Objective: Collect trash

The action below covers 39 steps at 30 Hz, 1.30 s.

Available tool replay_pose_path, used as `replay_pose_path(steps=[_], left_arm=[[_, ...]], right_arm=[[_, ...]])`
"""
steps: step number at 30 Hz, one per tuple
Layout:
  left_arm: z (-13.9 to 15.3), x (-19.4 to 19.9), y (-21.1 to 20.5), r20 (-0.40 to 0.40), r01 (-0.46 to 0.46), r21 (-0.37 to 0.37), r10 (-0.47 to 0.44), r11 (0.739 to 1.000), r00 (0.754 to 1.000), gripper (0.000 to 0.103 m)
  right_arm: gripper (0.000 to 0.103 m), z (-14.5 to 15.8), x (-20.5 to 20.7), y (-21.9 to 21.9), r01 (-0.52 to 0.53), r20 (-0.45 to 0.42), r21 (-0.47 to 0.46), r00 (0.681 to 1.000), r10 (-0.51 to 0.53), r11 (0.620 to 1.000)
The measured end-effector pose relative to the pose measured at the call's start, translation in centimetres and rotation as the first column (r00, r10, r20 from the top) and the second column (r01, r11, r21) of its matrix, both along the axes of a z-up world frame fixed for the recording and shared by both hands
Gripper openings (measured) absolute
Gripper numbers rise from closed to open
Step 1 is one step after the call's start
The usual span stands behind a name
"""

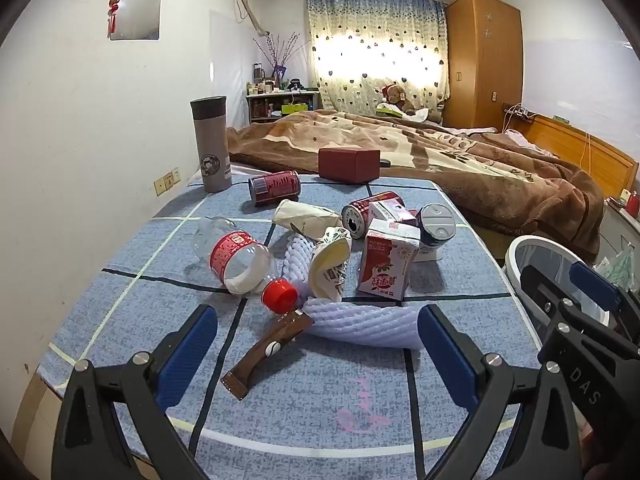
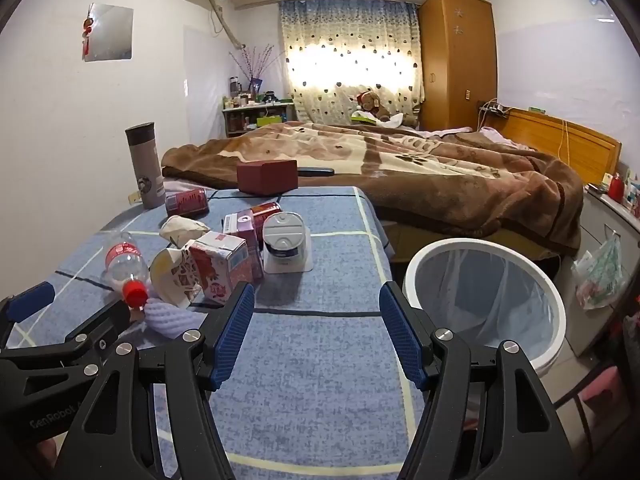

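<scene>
A bed (image 1: 460, 160) under a brown blanket (image 2: 420, 168) fills the back of the room, with a wooden wardrobe (image 1: 482, 60) in the far corner beside a curtain (image 2: 352, 44). In front stands a desk (image 1: 320, 392) covered in a blue checked cloth, and a white bin (image 2: 486, 300) with a clear liner sits on the floor just beside its right edge. The trash lies in a loose heap on the desk's left half: a clear bottle (image 1: 236, 258) with a red cap on its side, white foam netting (image 1: 368, 322), a crushed paper cup (image 1: 330, 264), a red-and-white carton (image 1: 386, 264), a pink carton (image 2: 244, 228), two red cans (image 1: 274, 187) tipped over, a crumpled paper wad (image 1: 304, 216), a grey-lidded tub (image 2: 285, 238) and a brown wrapper (image 1: 268, 350) nearest the camera. A grey flask (image 1: 211, 144) stands upright at the far left and a dark red box (image 1: 349, 165) sits at the far edge. The left gripper (image 1: 316, 348) hangs over the wrapper and netting, fingers wide apart and clamped on nothing. The right gripper (image 2: 317, 332) hovers over bare cloth between heap and bin, fingers likewise apart and empty.
</scene>
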<state>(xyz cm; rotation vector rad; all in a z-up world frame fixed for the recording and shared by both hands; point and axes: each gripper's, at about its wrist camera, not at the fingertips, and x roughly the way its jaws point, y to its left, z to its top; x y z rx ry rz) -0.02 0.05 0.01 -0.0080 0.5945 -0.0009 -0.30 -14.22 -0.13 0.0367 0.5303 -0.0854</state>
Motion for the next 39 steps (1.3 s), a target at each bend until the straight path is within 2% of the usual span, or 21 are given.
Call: replay_pose_path(steps=[5,12,39], left_arm=[[-0.1,0.1,0.2,-0.005,0.002,-0.001,-0.002,1.0,1.0,0.102],[-0.4,0.4,0.9,-0.007,0.004,0.0,-0.004,1.0,1.0,0.102],[-0.5,0.3,-0.3,-0.014,0.002,0.021,-0.002,1.0,1.0,0.102]], right_arm=[[0.067,0.0,0.0,0.8,-0.015,0.012,-0.002,1.0,0.015,1.0],[0.067,-0.2,0.0,-0.3,-0.019,0.014,0.022,1.0,0.018,1.0],[0.067,0.0,0.0,-0.1,-0.003,0.01,0.012,1.0,0.003,1.0]])
